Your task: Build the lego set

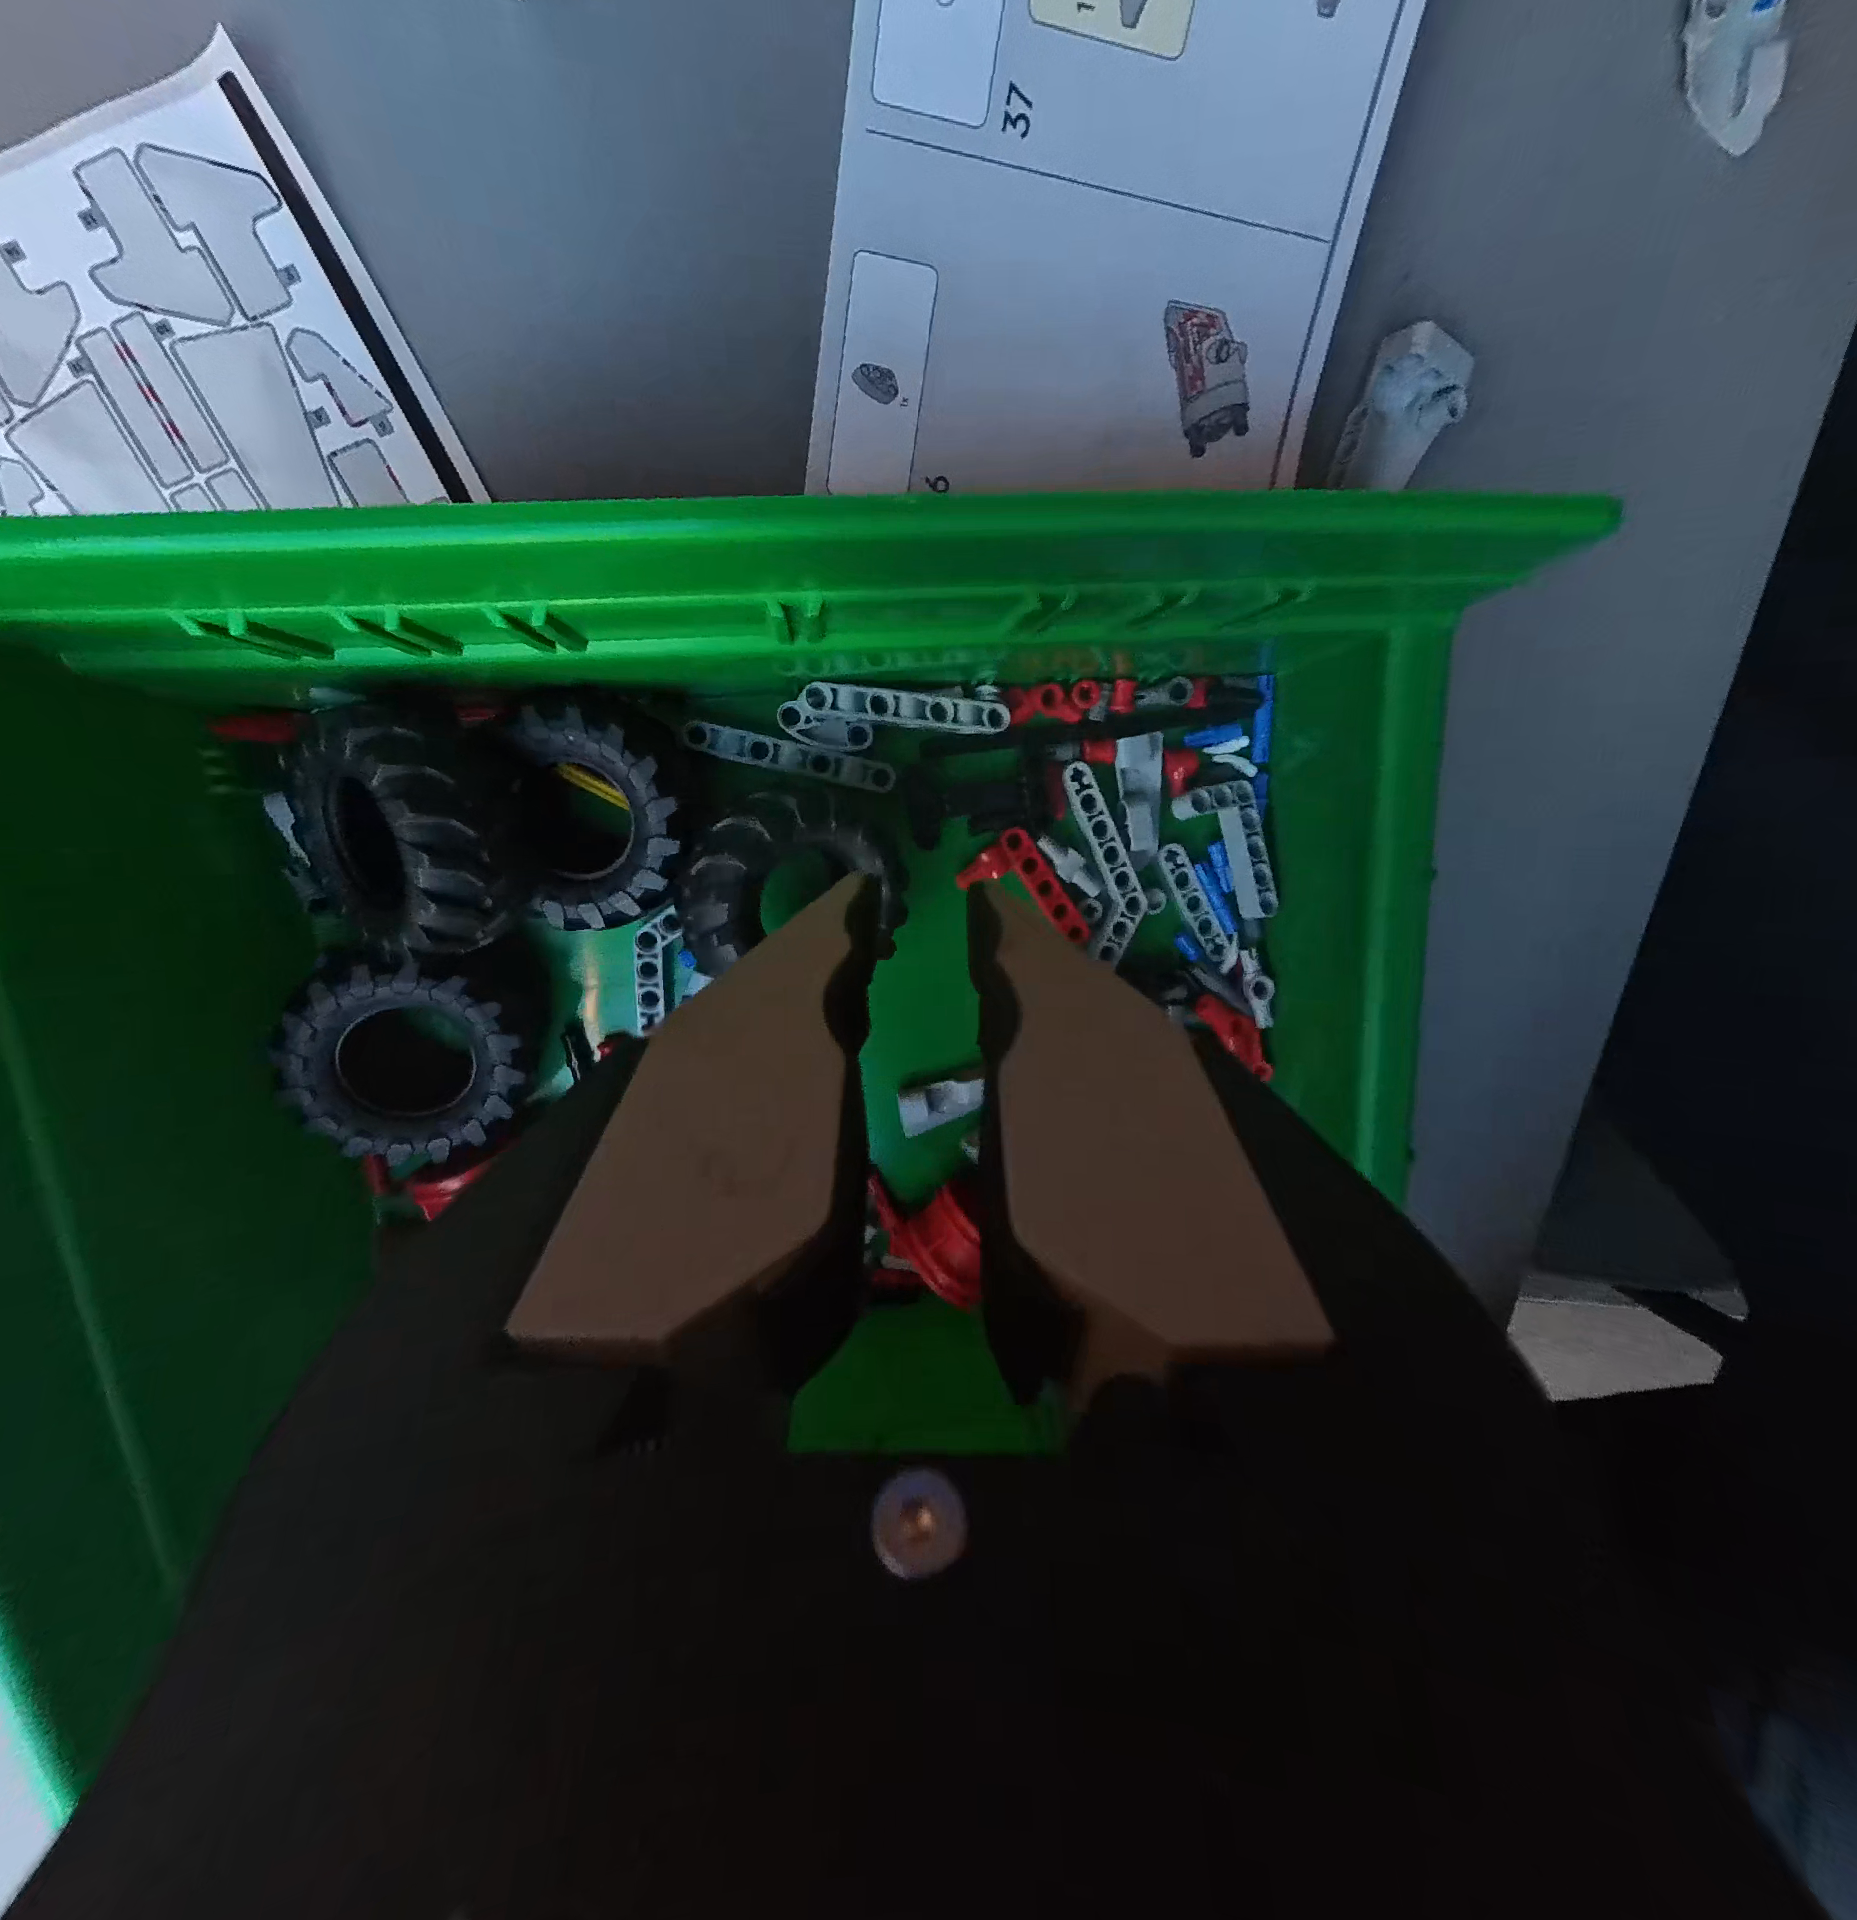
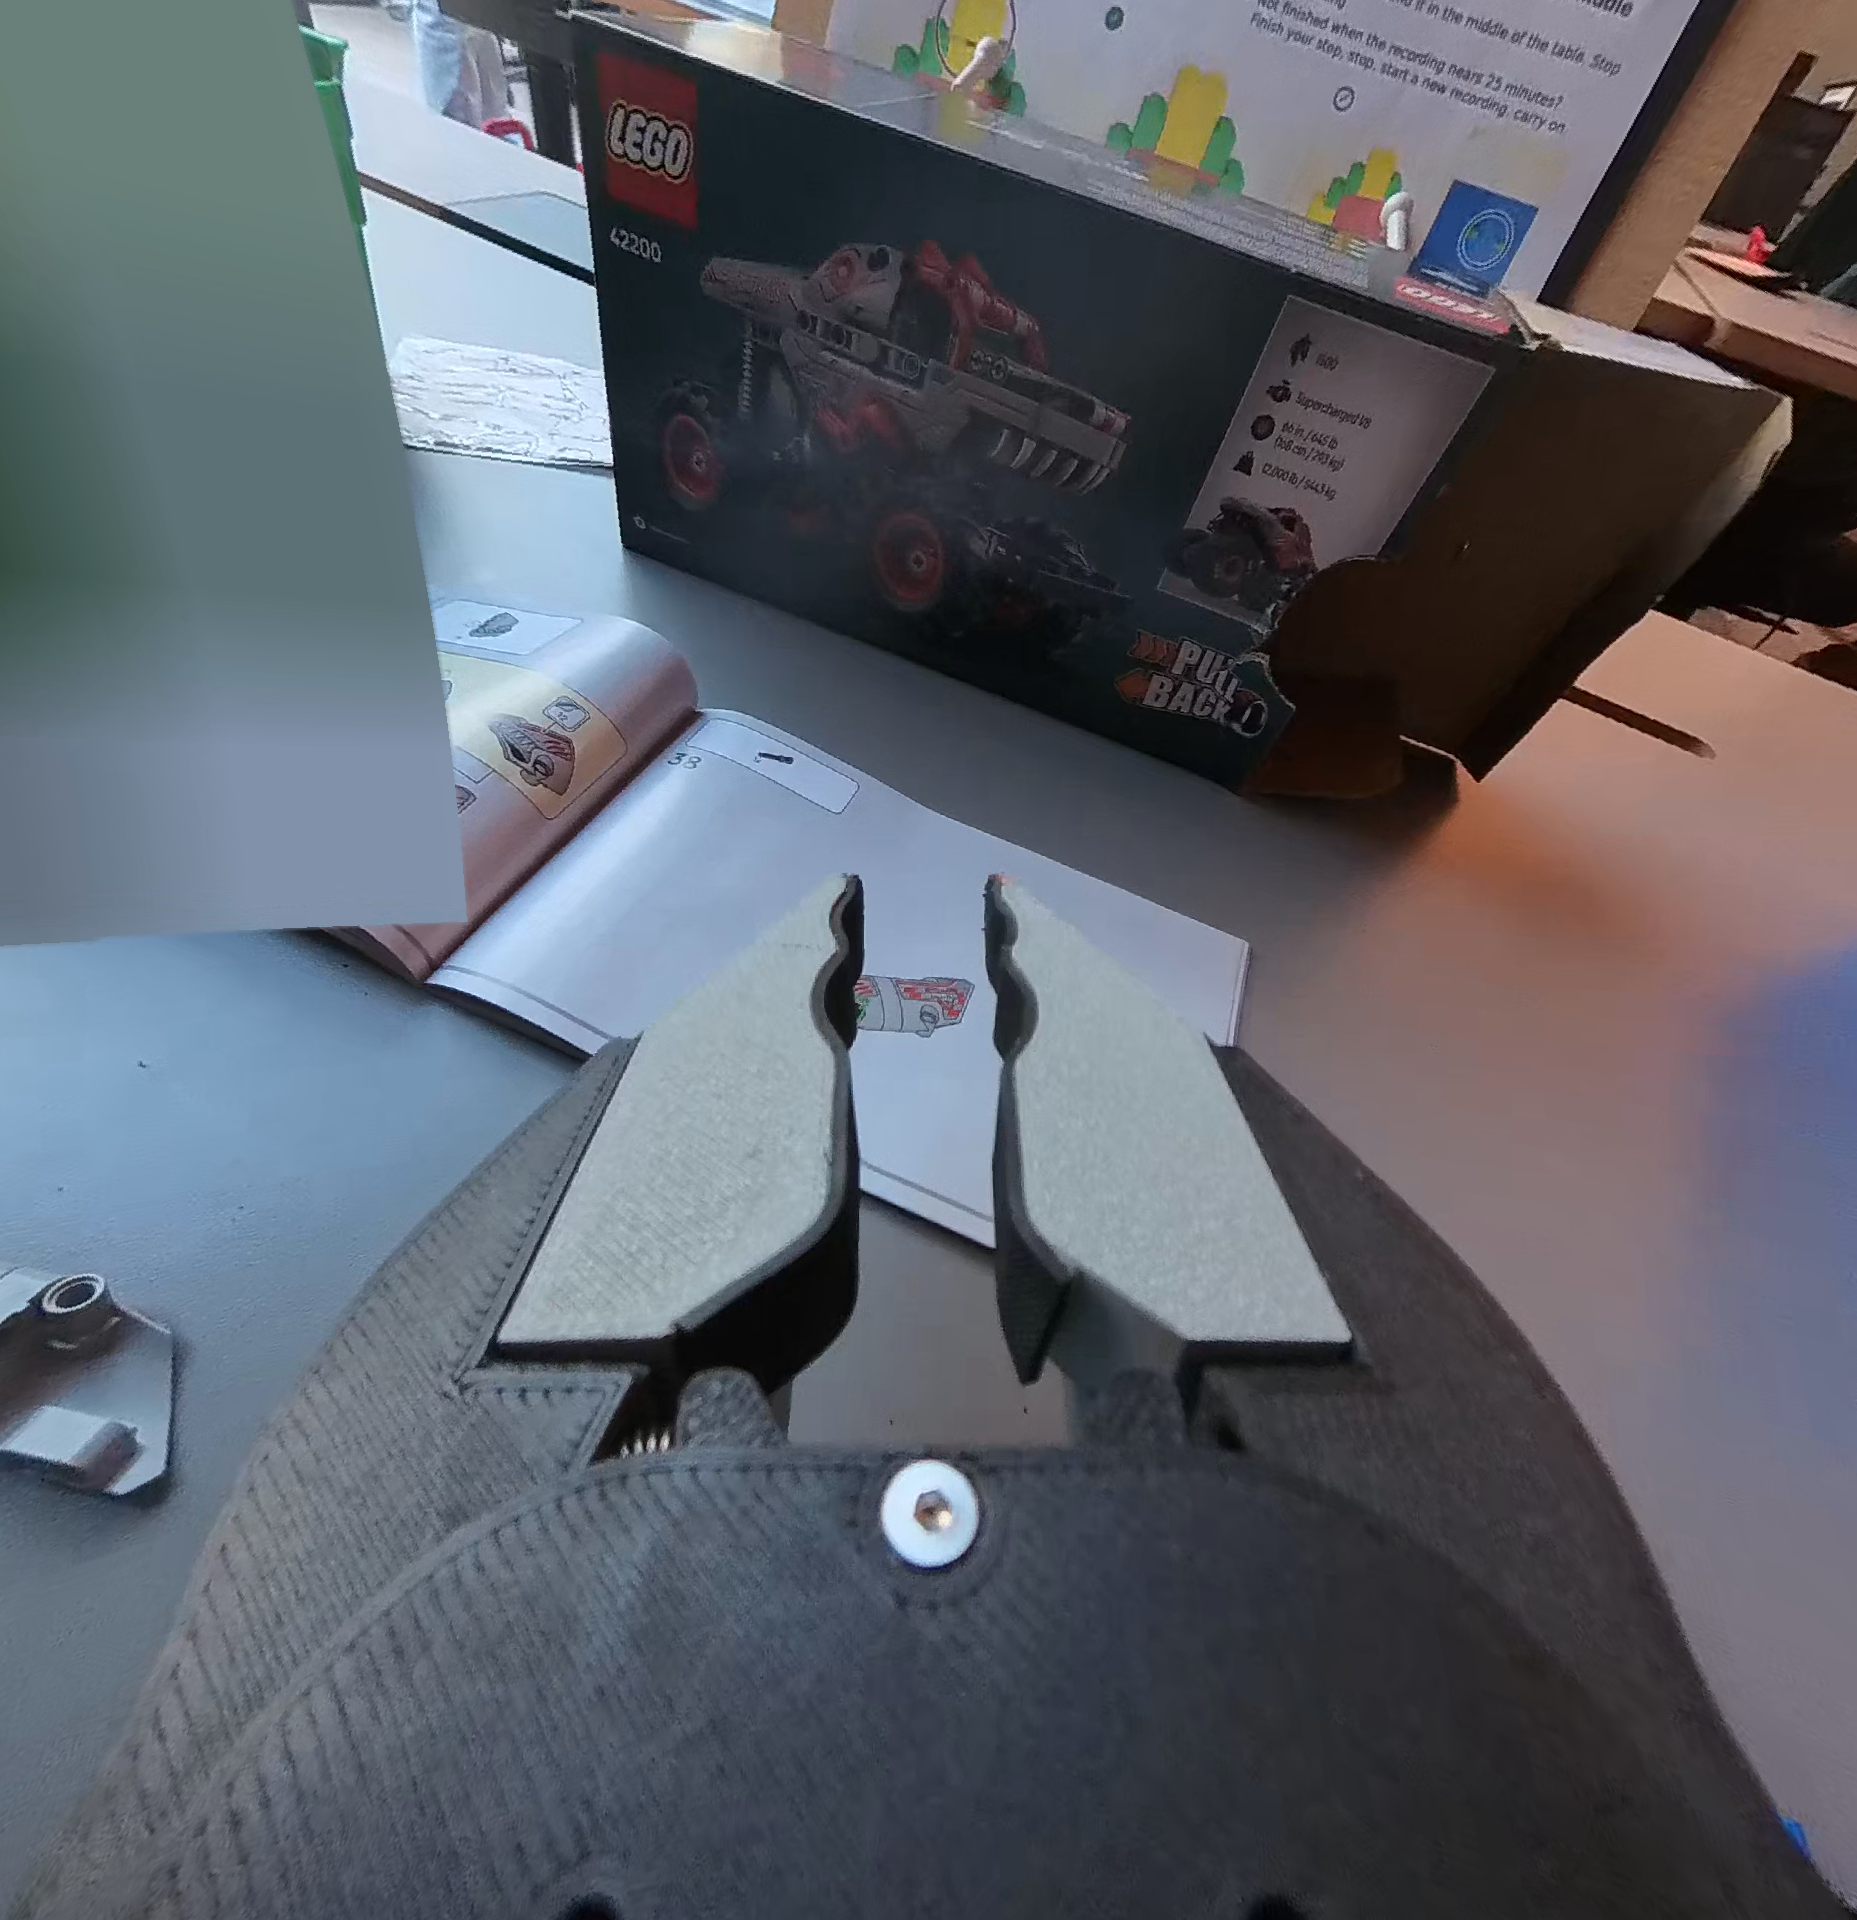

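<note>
Grey table (image 2: 1423, 1039); both tongs (image 1: 919, 883) (image 2: 922, 883) parted, empty; tyres (image 1: 591, 810), perhaps beams, crowding green bin (image 1: 799, 551).

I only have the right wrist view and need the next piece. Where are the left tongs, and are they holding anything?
Observer: The left tongs are open and empty, down inside a green bin of loose pieces.
Operator: What lies nearest their tips?
Observer: A black tyre by the left tip and a red beam by the right tip.
Operator: Any other tyres?
Observer: Three more lie farther left in the bin.
Operator: Anything between the fingers?
Observer: A small grey piece lies on the bin floor below the gap; it is not gripped.
</note>
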The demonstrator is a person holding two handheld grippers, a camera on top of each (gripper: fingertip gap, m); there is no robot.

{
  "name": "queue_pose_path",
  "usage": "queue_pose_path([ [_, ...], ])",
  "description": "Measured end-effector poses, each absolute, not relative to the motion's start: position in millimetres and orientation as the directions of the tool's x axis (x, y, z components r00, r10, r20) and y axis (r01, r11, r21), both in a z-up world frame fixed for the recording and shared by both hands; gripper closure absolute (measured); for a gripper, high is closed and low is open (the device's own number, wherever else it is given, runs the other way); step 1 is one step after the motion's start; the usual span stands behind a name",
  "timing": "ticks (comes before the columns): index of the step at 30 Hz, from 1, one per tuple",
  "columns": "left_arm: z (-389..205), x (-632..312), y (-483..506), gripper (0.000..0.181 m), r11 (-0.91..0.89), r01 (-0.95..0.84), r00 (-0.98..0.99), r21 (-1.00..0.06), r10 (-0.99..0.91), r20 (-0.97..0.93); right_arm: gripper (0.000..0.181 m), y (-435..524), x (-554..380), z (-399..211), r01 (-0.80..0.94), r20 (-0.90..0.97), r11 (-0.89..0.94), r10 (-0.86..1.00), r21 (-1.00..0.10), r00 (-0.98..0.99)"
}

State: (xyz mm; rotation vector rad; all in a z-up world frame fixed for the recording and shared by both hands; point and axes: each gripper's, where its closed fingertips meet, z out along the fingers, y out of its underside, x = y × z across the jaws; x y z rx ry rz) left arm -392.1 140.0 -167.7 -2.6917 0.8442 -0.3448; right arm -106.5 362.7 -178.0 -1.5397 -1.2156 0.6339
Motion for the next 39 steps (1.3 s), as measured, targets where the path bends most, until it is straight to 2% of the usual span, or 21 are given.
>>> queue_pose_path([
  [9,-188,-383,139,0.166,-0.786,-0.539,0.765,-0.303,-0.607,0.214,0.162,364,-107,-180,0.376,0.164,0.025,0.926,-0.926,0.341],
  [27,-187,-386,131,0.163,-0.767,-0.574,0.744,-0.285,-0.634,0.208,0.162,363,-113,-188,0.483,0.34,0.147,0.877,-0.863,0.341],
  [39,-197,-383,124,0.162,-0.767,-0.6,0.735,-0.227,-0.64,0.223,0.162,363,-111,-184,0.447,0.292,0.117,0.892,-0.887,0.344],
])
